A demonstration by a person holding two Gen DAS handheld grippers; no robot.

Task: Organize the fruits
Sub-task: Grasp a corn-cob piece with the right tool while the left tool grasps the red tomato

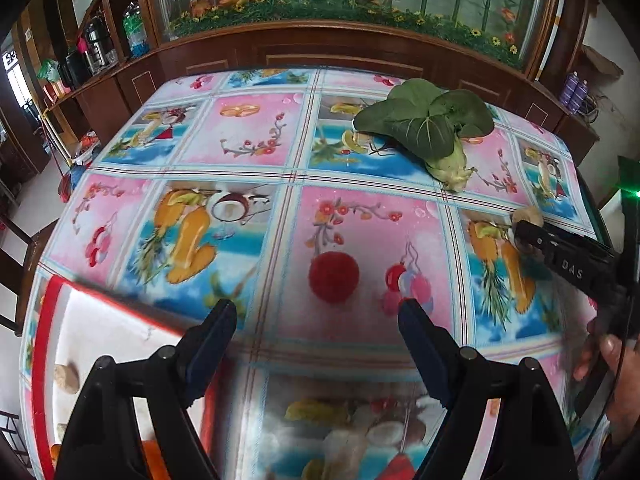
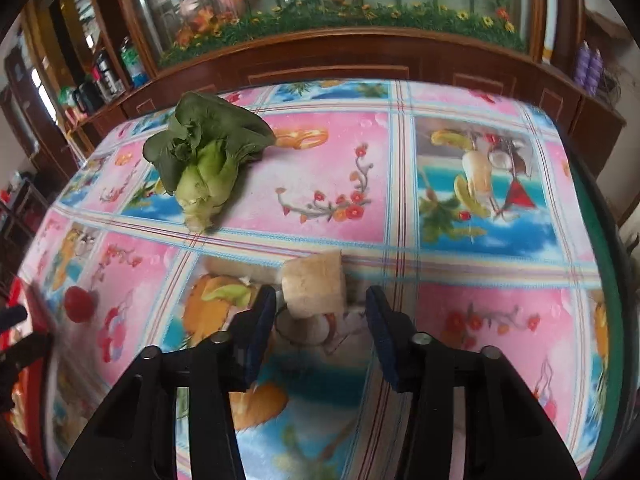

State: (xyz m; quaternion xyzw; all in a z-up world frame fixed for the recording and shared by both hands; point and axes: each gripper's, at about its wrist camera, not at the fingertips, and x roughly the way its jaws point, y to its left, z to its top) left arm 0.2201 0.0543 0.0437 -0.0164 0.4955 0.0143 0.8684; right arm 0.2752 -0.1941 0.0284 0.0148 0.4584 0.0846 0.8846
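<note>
A red fuzzy round fruit (image 1: 333, 276) lies on the patterned tablecloth just beyond my open, empty left gripper (image 1: 318, 322); it also shows in the right wrist view (image 2: 80, 304). A tan chunky root piece (image 2: 314, 284) lies between the open fingers of my right gripper (image 2: 320, 308), not clamped. It also shows in the left wrist view (image 1: 528, 218), at the tip of the right gripper (image 1: 520, 236). A bok choy (image 1: 432, 128) lies farther back on the table; it also shows in the right wrist view (image 2: 204, 156).
A white tray with a red rim (image 1: 52, 312) sits at the near left and holds a tan lump (image 1: 66, 378) and something orange. A wooden cabinet with a glass front (image 1: 344, 44) stands behind the table. The table's right edge (image 2: 600, 216) is close.
</note>
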